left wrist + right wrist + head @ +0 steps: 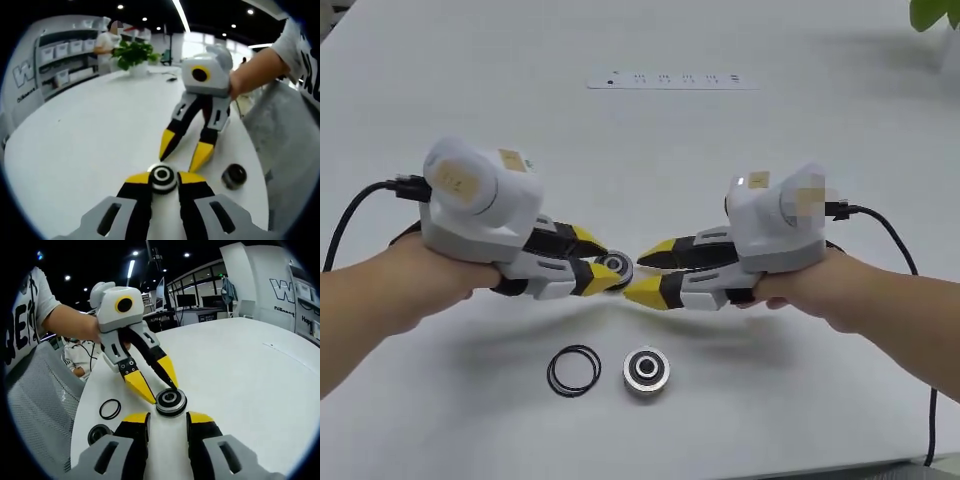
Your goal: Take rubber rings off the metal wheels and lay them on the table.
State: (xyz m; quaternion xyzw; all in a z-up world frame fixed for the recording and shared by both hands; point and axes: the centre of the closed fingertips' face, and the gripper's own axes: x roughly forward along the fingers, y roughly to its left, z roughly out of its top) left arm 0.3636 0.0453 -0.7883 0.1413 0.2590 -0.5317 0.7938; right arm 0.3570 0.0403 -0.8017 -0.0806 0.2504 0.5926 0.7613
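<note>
While the left gripper (609,268) clamps a metal wheel (615,266) at frame centre, the right gripper (638,273) faces it, jaws apart.
Lower centre, rubber rings (574,370) lie on the table (770,130); a second wheel (646,368) stands just beside them.

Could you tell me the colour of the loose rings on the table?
The rings are black, clearest in head view.

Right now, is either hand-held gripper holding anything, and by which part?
The left hand-held gripper pinches a metal wheel by opposite sides of its rim. The right hand-held gripper is open, holding nothing.
</note>
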